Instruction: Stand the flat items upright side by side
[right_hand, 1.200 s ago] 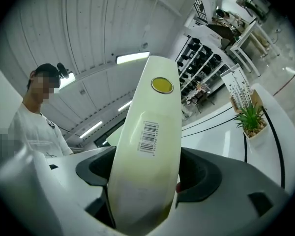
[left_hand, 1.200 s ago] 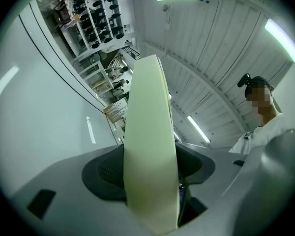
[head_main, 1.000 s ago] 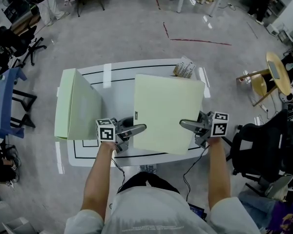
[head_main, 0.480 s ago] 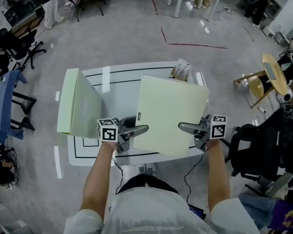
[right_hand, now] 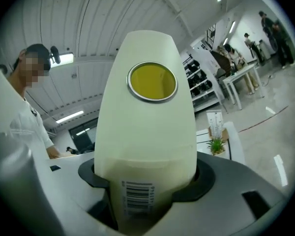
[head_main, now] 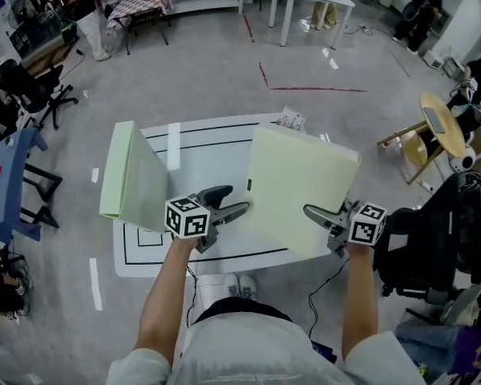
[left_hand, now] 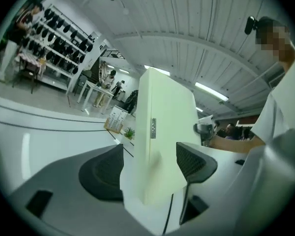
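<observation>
A pale green flat binder (head_main: 301, 195) is tilted up over the right half of the white table (head_main: 208, 135). My right gripper (head_main: 317, 215) is shut on its near right edge and its jaws are closing. The right gripper view shows its pads hugging the spine (right_hand: 147, 132), which has a barcode and a yellow ring hole (right_hand: 152, 81). My left gripper (head_main: 236, 201) is at the binder's left edge with its jaws opening. In the left gripper view that edge (left_hand: 164, 122) stands between the pads, with a gap at the left pad. A second green binder (head_main: 132, 179) stands upright at the table's left.
A small card stand with a plant (head_main: 289, 120) sits at the table's far right edge. Black lines mark a rectangle on the tabletop. Black office chairs (head_main: 433, 239) stand close on the right, a round stool (head_main: 437, 123) beyond them, and a blue table (head_main: 8, 175) on the left.
The held binder has shifted to the right and tipped up steeper. Both grippers moved right with it, and the left gripper's jaws now stand wider.
</observation>
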